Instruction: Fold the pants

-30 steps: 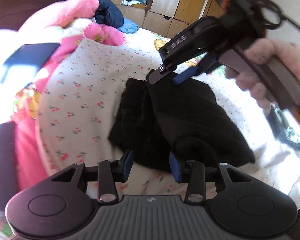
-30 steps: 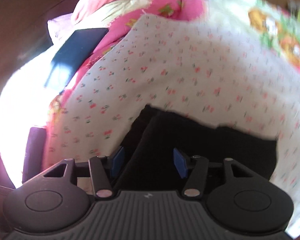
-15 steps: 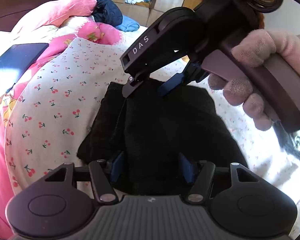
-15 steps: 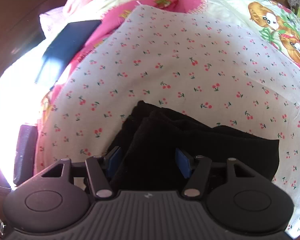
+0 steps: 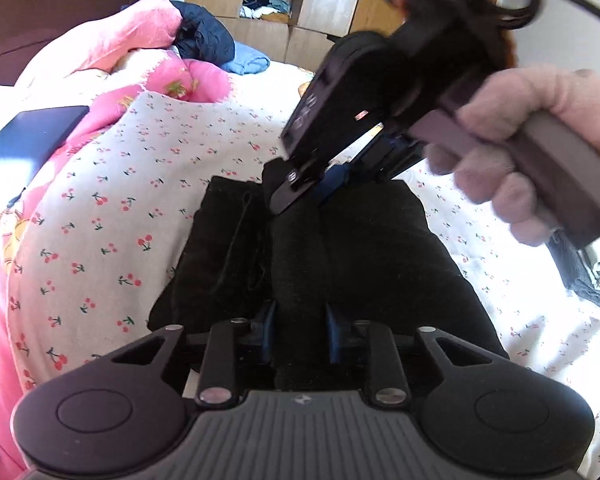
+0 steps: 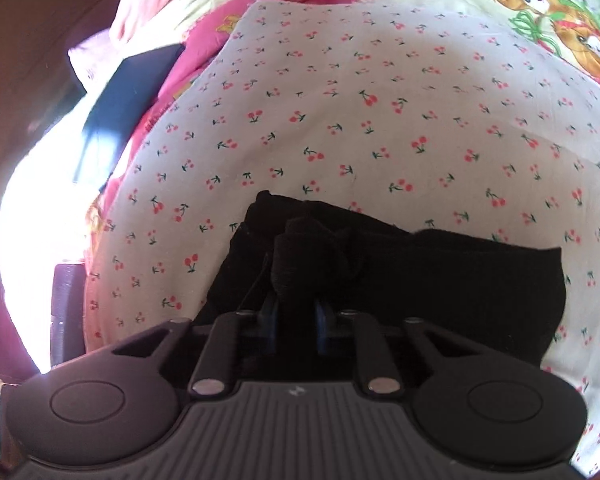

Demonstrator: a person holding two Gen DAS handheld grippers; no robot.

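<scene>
Black pants (image 5: 380,248) lie partly folded on a white cherry-print sheet (image 5: 140,168). My left gripper (image 5: 298,330) is shut on a bunched ridge of the pants at their near edge. My right gripper (image 5: 316,196), seen from the left wrist view, bites the far edge of the same fold. In the right wrist view my right gripper (image 6: 294,312) is shut on a raised lump of the pants (image 6: 440,272); the sheet (image 6: 360,120) spreads beyond.
Pink bedding (image 5: 112,56) and dark blue clothes (image 5: 204,40) are piled at the back left. A dark blue flat object (image 5: 32,140) lies at the left. Wooden cabinets (image 5: 300,8) stand behind. A cartoon-print cover (image 6: 548,12) lies far right.
Both grippers have closed from open onto the pants fabric, pinching up a ridge between them. The right gripper has come lower and nearer the fold.
</scene>
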